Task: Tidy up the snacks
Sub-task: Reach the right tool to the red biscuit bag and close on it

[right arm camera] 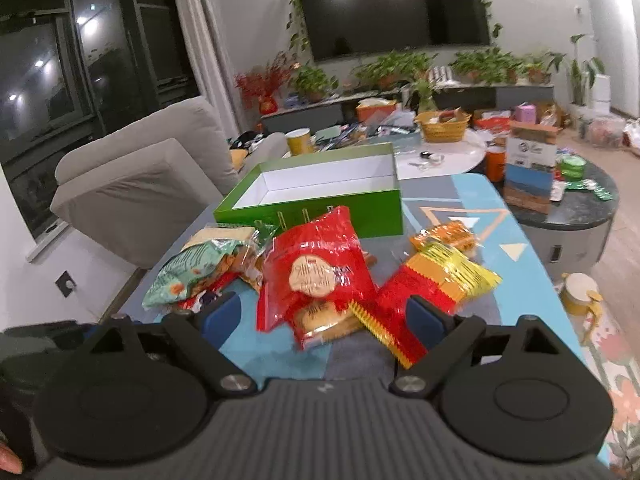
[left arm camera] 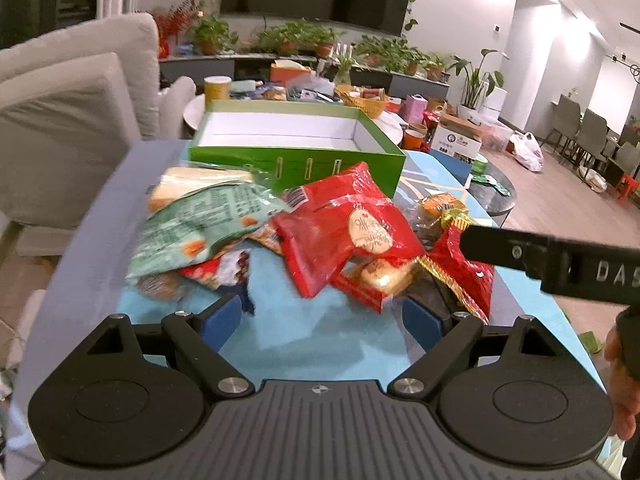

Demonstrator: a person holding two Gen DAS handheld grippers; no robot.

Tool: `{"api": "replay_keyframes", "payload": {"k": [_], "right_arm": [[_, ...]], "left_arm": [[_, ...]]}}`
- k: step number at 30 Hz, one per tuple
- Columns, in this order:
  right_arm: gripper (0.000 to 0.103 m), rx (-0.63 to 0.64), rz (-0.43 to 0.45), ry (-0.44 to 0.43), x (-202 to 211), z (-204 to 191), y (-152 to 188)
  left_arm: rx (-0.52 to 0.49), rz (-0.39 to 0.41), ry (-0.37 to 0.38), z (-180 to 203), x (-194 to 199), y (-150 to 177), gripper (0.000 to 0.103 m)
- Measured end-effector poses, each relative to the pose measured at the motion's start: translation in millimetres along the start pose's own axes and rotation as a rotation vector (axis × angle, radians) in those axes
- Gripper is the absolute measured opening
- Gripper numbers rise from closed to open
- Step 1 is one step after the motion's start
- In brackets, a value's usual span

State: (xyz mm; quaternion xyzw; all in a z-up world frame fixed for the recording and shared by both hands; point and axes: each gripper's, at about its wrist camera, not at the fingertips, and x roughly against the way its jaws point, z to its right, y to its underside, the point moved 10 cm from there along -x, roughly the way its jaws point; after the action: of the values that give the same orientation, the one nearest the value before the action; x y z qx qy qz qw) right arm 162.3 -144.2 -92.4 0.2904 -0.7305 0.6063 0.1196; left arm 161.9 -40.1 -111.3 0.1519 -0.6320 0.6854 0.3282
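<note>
Left hand-held gripper (left arm camera: 322,322): released, jaws spread wide, nothing between them; at the near edge of the snack pile.
Right hand-held gripper (right arm camera: 324,320): released, jaws apart, holding nothing; low over the near side of the pile.
Snack pile: on the surface (right arm camera: 516,216), near side of the box.
Red packet (right arm camera: 316,268): centre, uppermost.
Green packet (right arm camera: 188,272): left.
Red-and-yellow packet (right arm camera: 432,288): right.
Green box (right arm camera: 320,184): far side, open, white interior bare.
Armchair (right arm camera: 152,176): far left, off the surface.

Wall television (right arm camera: 396,6), beige sofa (right arm camera: 152,176), potted plants (right arm camera: 394,66), wicker basket (right arm camera: 442,128)
</note>
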Motion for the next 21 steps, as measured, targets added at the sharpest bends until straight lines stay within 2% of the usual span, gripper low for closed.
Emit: {"api": "replay_keyframes", "payload": {"k": [5,12,18,21], "right_arm": [[0.061,-0.010,-0.054,-0.046,-39.5,9.1,-16.7],[0.061,0.008,-0.152,-0.047,-96.7,15.1,-17.7],[0.061,-0.016,-0.211,-0.071,-125.9,21.4,-13.6],[0.061,-0.031,-0.238,-0.082,-133.4,22.4,-10.2]], "left_arm": [[0.012,-0.041,-0.002,0.1,-42.9,-15.1,0.087],[0.020,-0.086,0.025,0.2,-87.8,-23.5,0.087],[0.022,-0.109,0.056,2.9,-112.9,-28.1,0.087],[0.056,-0.147,0.073,0.5,-124.9,-24.0,0.088]]}}
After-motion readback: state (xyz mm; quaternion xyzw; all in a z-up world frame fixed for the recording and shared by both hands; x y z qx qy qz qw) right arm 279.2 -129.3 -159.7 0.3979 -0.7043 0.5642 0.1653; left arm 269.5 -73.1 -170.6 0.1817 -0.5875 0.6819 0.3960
